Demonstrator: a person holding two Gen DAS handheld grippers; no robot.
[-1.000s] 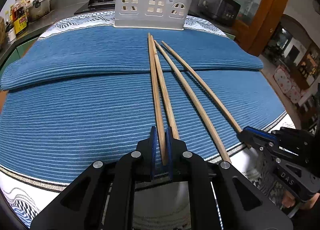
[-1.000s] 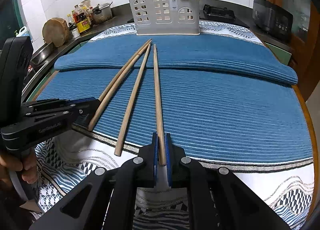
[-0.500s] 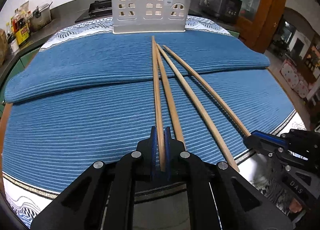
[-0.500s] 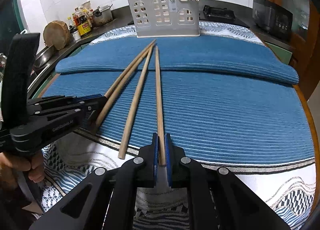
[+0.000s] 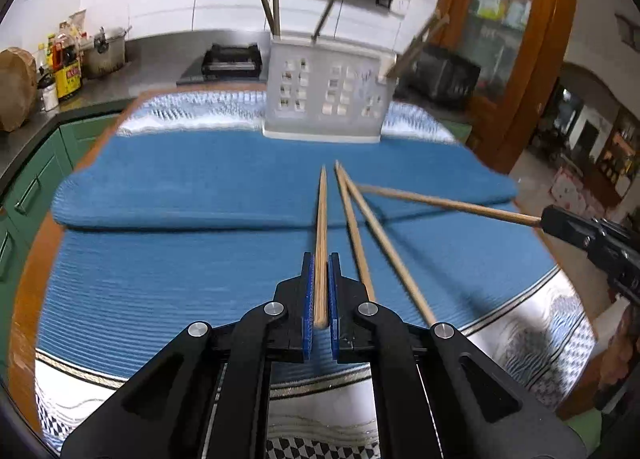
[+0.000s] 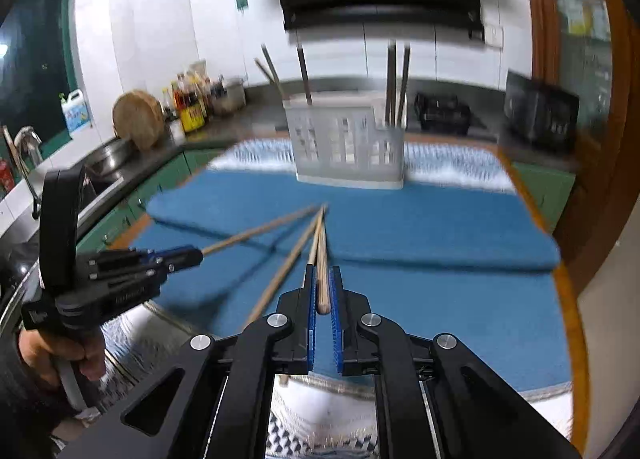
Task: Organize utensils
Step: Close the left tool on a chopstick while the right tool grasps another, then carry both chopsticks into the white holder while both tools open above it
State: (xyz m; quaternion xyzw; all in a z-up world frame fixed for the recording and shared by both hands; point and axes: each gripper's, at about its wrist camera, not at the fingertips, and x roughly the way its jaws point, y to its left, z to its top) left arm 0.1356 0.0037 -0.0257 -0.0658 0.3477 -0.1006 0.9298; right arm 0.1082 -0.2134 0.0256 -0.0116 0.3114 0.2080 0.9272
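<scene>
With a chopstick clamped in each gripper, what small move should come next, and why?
Probably carry both toward the white holder. The left gripper and right gripper are each shut on a chopstick, and two chopsticks remain on the blue mat.

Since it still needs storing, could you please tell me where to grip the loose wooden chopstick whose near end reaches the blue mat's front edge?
Grip the loose wooden chopstick at its thick near end, coming from the front edge of the blue mat, in line with the shaft. Its far tip crowds the neighbouring loose chopstick, while the near ends splay apart, leaving clearance.
</scene>
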